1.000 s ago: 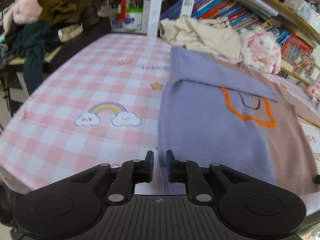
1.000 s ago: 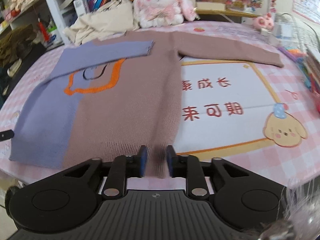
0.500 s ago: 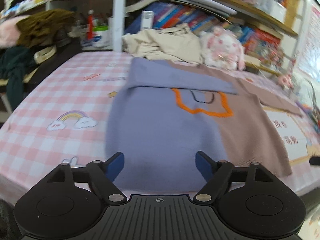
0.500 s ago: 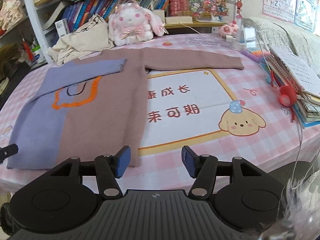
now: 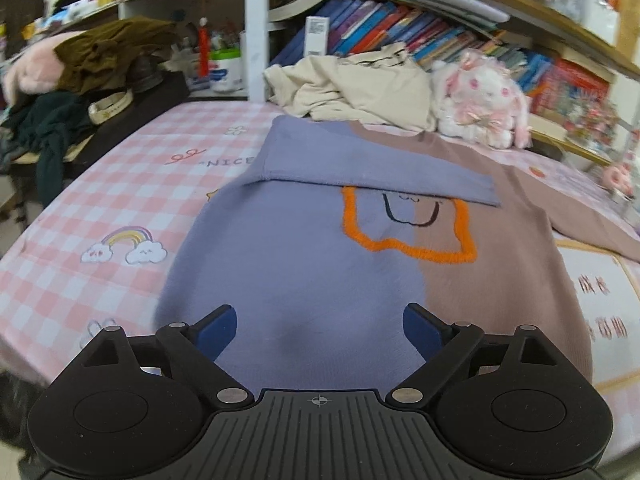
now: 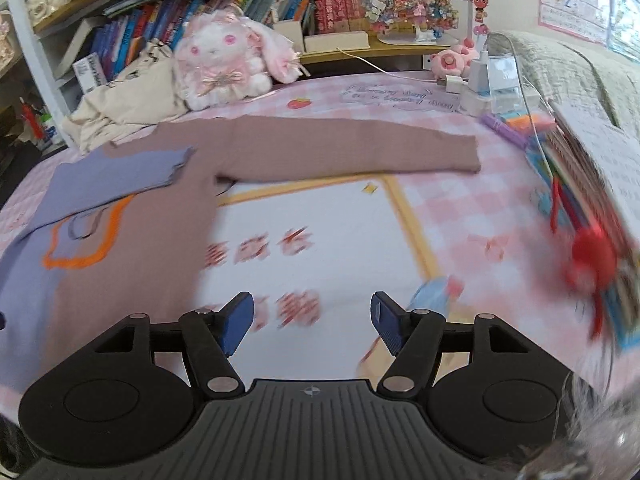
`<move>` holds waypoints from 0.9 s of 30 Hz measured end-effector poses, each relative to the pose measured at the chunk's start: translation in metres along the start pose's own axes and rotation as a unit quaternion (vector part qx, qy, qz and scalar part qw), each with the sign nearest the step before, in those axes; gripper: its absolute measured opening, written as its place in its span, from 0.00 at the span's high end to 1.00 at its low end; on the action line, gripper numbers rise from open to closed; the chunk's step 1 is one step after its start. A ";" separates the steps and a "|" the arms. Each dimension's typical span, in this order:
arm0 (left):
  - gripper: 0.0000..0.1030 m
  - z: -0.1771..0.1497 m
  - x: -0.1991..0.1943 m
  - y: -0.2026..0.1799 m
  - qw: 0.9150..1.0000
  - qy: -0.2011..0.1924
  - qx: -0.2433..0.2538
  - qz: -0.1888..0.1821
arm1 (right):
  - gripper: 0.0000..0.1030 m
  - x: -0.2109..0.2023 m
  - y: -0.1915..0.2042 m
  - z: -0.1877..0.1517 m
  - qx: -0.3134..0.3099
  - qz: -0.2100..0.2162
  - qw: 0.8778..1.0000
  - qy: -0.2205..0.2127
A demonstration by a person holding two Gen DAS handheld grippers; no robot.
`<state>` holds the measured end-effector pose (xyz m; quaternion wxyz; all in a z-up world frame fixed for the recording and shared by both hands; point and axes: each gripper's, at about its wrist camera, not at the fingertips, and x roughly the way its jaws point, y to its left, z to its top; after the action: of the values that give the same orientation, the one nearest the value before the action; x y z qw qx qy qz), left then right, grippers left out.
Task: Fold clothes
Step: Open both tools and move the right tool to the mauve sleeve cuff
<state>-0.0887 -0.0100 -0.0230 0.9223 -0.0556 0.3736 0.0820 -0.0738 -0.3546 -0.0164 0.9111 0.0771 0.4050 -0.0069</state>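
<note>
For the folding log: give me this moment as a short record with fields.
garment: sweater, flat on the checked tablecloth
purple sleeve: folded across the chest
brown sleeve: stretched out sideways, unfolded
left gripper: open, empty, over the hem
right gripper: open, empty, beside the sweater
behind: cream clothes, plush rabbit

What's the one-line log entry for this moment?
left gripper: open | right gripper: open | sweater: flat | purple sleeve: folded | brown sleeve: outstretched
</note>
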 end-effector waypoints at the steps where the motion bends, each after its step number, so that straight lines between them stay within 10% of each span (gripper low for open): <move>1: 0.10 0.001 0.000 -0.008 1.000 0.000 -0.010 0.005 | 0.37 0.004 -0.010 0.009 -0.005 0.004 1.000 -0.004; 9: 0.10 -0.012 -0.010 -0.067 0.993 -0.024 -0.093 0.069 | 0.34 0.049 -0.083 0.071 -0.024 0.006 1.000 0.013; 27: 0.03 -0.018 -0.032 -0.137 0.988 -0.045 -0.025 0.149 | 0.32 0.089 -0.124 0.095 -0.014 0.013 0.998 0.054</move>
<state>-0.0974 -0.1508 -0.0079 0.9141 -0.0186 0.3335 0.2298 0.0466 -0.4869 -0.0365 0.8889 0.0698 0.4525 0.0149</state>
